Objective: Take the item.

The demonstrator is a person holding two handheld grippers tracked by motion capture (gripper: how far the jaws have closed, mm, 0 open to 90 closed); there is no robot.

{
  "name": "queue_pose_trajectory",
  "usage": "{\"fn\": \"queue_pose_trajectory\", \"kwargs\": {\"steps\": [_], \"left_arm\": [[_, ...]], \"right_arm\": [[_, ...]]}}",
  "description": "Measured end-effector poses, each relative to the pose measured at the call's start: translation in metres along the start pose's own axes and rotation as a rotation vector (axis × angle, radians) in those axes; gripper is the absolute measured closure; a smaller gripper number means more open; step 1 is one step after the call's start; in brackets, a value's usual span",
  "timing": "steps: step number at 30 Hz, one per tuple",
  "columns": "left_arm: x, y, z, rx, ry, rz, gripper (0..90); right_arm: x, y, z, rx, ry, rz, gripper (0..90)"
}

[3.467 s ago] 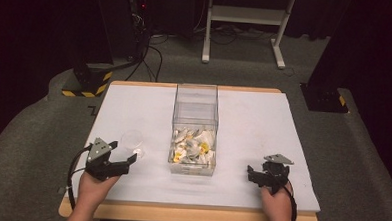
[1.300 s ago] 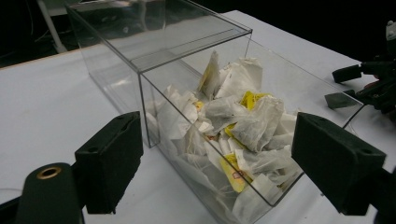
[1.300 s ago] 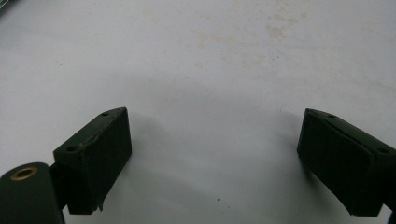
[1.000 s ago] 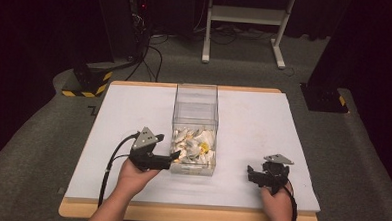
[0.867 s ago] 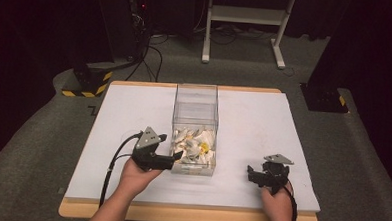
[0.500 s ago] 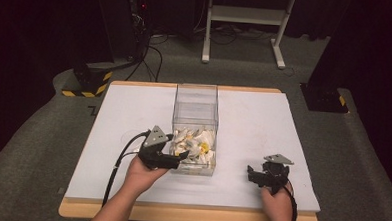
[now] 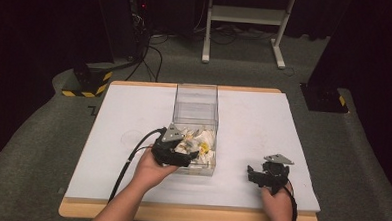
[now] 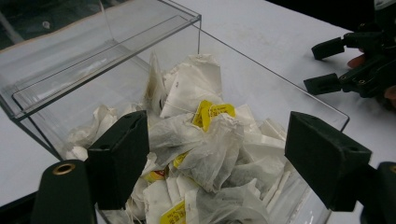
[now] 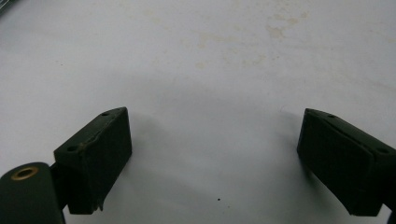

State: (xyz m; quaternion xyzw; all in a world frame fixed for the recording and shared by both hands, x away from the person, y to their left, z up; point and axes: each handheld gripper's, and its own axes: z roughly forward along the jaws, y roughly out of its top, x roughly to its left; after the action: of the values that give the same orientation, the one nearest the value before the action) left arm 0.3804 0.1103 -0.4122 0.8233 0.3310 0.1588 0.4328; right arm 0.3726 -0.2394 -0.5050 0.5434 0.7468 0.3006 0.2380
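Probably felt very light and soft, those tea bags [image 8: 205, 140], thin paper that could rip with a hard squeeze. Best pinched gently at the puffy middle of the top bag, or by the small yellow tag [image 8: 212, 113]. Looked white and crumpled, heaped loosely, with yellow tags and thin strings poking out. Lay piled in the near end of the clear box [image 7: 196, 103] in the middle of the white desk [image 7: 263, 123]. Hung right over the pile with jaws spread wide and nothing between them: the left gripper [image 8: 215, 154]. Rested well apart on the desk, also spread wide and empty: the right gripper [image 7: 254, 174].
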Motion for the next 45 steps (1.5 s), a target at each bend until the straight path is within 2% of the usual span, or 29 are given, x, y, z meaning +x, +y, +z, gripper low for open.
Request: {"fn": "queue_pose_trajectory", "kwargs": {"steps": [1, 3, 8, 14, 17, 19, 24, 28, 29, 31, 35, 39, 45], "left_arm": [[0.000, 0.001, 0.004, 0.022, -0.002, -0.005, 23.6], [0.000, 0.002, 0.006, 0.034, 0.001, -0.003, 24.2], [-0.003, 0.007, 0.014, 0.076, -0.009, 0.019, 30.7], [-0.006, 0.012, 0.024, 0.130, 0.007, 0.051, 38.1], [-0.005, 0.013, 0.027, 0.152, 0.011, 0.034, 40.9], [-0.005, 0.013, 0.028, 0.163, 0.018, 0.040, 45.3], [-0.007, 0.012, 0.032, 0.190, 0.018, 0.061, 50.7], [-0.010, 0.012, 0.034, 0.215, 0.025, 0.101, 57.8], [-0.011, 0.012, 0.034, 0.217, 0.013, 0.114, 62.7], [-0.012, 0.012, 0.034, 0.217, 0.012, 0.122, 64.3], [-0.012, 0.011, 0.034, 0.216, 0.008, 0.127, 73.2], [-0.011, 0.011, 0.033, 0.212, 0.001, 0.114, 79.8], [-0.008, 0.007, 0.030, 0.180, 0.002, 0.089, 88.2]], "right_arm": [[0.000, 0.000, 0.000, 0.001, 0.000, 0.002, 10.2], [0.000, 0.000, 0.000, 0.000, 0.001, 0.000, 10.2], [0.000, 0.000, 0.000, 0.000, 0.001, 0.000, 10.2], [0.000, 0.000, 0.000, 0.000, 0.001, 0.000, 10.2], [0.000, 0.000, 0.000, 0.000, 0.001, -0.001, 10.2], [0.000, 0.000, 0.000, 0.000, 0.001, 0.000, 10.2], [0.000, 0.000, 0.000, -0.001, 0.001, -0.001, 10.2], [0.000, 0.000, 0.000, -0.001, 0.001, -0.001, 10.2], [0.000, 0.000, 0.000, 0.000, 0.001, 0.001, 10.2], [0.000, 0.000, 0.000, 0.000, 0.001, 0.001, 10.2], [0.000, 0.000, 0.000, -0.001, 0.002, -0.001, 10.2], [0.000, 0.000, 0.000, -0.001, 0.002, -0.001, 10.2], [0.000, 0.000, 0.000, -0.001, 0.002, -0.001, 10.2]]}}
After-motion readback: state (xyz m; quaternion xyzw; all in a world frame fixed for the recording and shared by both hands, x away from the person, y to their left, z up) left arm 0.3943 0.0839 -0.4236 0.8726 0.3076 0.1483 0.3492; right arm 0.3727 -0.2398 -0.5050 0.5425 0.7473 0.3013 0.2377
